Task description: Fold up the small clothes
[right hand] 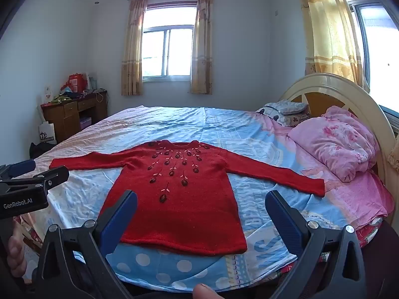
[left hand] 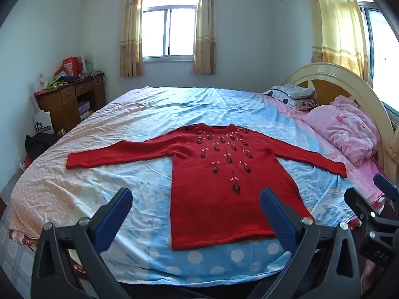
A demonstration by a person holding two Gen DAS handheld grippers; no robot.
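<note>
A red knit sweater [left hand: 214,214] [right hand: 179,214] with a dark flower pattern on its chest lies flat, front up, on the bed sheet [left hand: 149,114] [right hand: 174,122]. Both sleeves are spread sideways and the hem is toward me. My left gripper [left hand: 195,191] hovers open above the near edge of the bed, over the hem's left part, with nothing between its blue pads. My right gripper [right hand: 201,194] is open too, over the hem's right part, clear of the cloth. Each shows at the other view's edge: the right gripper [left hand: 366,186], the left gripper [right hand: 42,170].
A folded pink quilt [left hand: 344,129] [right hand: 336,144] and pillows [left hand: 291,97] lie at the cream headboard [left hand: 324,74] on the right. A cluttered wooden desk [left hand: 69,99] stands in the far left corner. A person's hand [right hand: 15,254] and a thumb [right hand: 204,291] show in the right wrist view.
</note>
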